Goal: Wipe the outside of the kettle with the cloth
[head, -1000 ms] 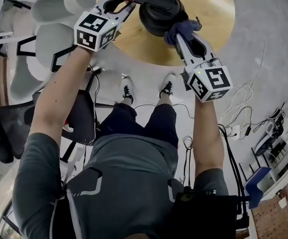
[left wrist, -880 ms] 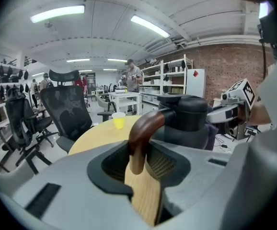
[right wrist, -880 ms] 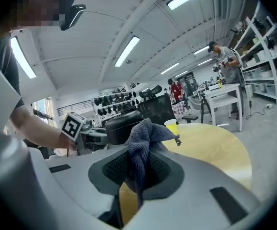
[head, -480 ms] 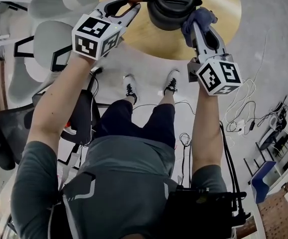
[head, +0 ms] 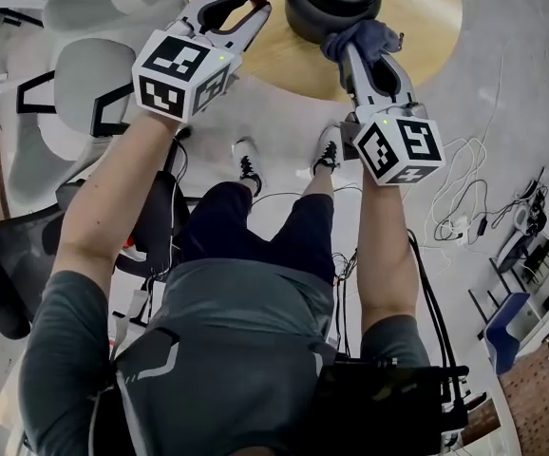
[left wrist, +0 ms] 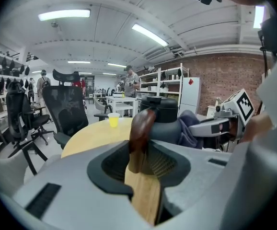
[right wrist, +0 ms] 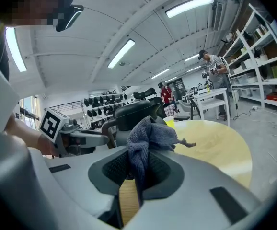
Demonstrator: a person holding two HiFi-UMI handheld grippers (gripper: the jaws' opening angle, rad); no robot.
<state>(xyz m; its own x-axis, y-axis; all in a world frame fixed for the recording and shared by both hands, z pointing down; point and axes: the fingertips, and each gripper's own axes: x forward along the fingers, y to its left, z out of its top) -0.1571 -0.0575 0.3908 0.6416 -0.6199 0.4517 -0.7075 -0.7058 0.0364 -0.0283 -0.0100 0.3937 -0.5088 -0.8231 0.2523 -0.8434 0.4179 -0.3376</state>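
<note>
Left tool [head: 253, 0] closing, clamped on kettle handle [left wrist: 139, 128]; right tool [head: 354, 49] pinching cloth [head: 365, 34] against kettle [head: 327, 9].

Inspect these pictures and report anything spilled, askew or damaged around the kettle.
Nothing stands out. The kettle is upright with its lid on, the cloth is bunched in the right gripper at its side, and the table shows no spill.

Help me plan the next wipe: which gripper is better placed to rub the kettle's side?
Right. The right gripper holds the cloth beside the kettle. The left gripper has the handle between its closing jaws, apparently steadying the kettle.
</note>
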